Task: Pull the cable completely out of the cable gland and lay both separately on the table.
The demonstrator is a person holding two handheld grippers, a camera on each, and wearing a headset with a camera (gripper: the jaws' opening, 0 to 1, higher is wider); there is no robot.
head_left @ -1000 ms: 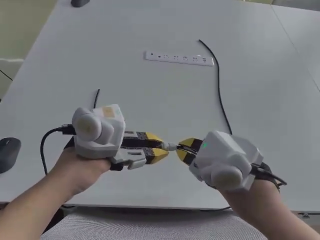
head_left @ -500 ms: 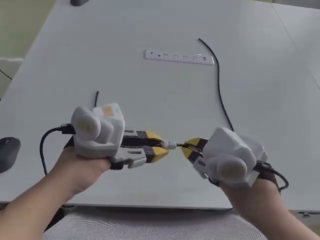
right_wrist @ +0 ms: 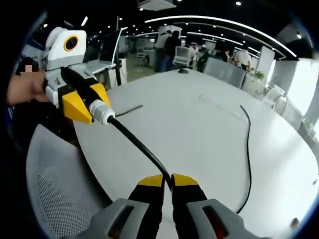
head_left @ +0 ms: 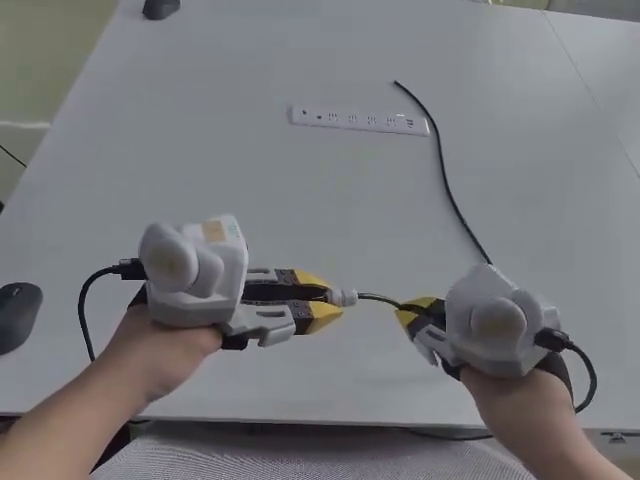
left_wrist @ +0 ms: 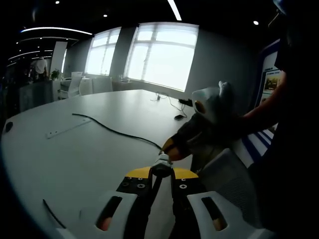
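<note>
Both gripped tight, lower centre: left tool (head_left: 325, 305) on cable gland (head_left: 343, 297), right tool (head_left: 412, 312) on cable (head_left: 378, 298), whose thin pinch risked slipping.

On the white tabletop (head_left: 250, 170) we see a long white plastic power strip (head_left: 360, 118), a thin black cord (head_left: 445, 185) beside it, and a dark rounded mouse (head_left: 15, 312) at the edge.
</note>
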